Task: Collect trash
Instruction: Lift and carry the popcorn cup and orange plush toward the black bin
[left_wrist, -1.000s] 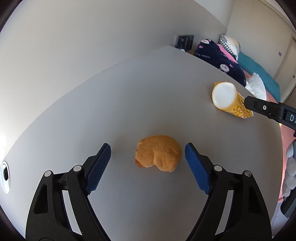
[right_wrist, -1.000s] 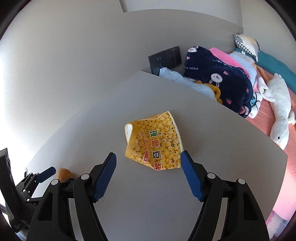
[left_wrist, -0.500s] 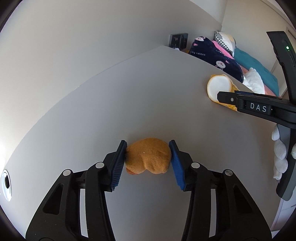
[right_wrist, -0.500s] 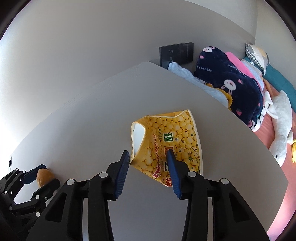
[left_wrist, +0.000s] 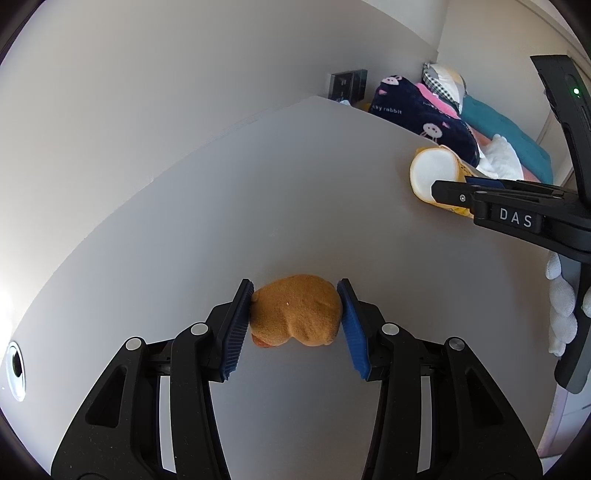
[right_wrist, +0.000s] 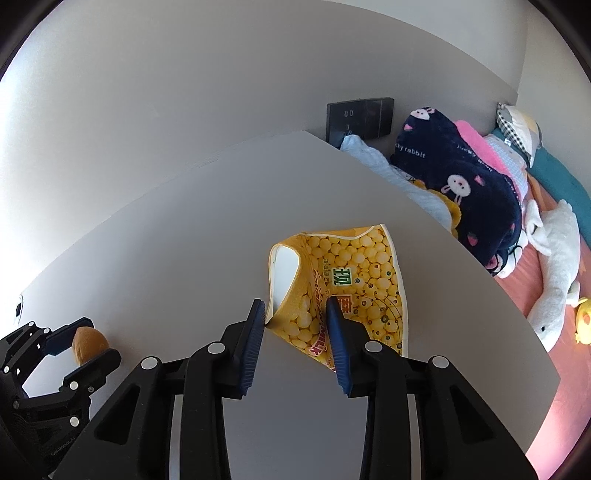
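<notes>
Left wrist view: the bun (left_wrist: 297, 312) was clamped by the left gripper (left_wrist: 293, 325) on the table (left_wrist: 258, 184). Right gripper (right_wrist: 295, 332) jaws were closing on the cup (right_wrist: 343, 284). Lifting both seemed next.

We note an orange-brown, lumpy peel-like scrap (left_wrist: 297, 310) lying on the grey table (left_wrist: 258, 184), pinched from both sides. Well apart to its right, a crushed yellow paper cup (right_wrist: 343, 280) printed with yellow balls lies on its side near the table's edge, white interior showing.
</notes>
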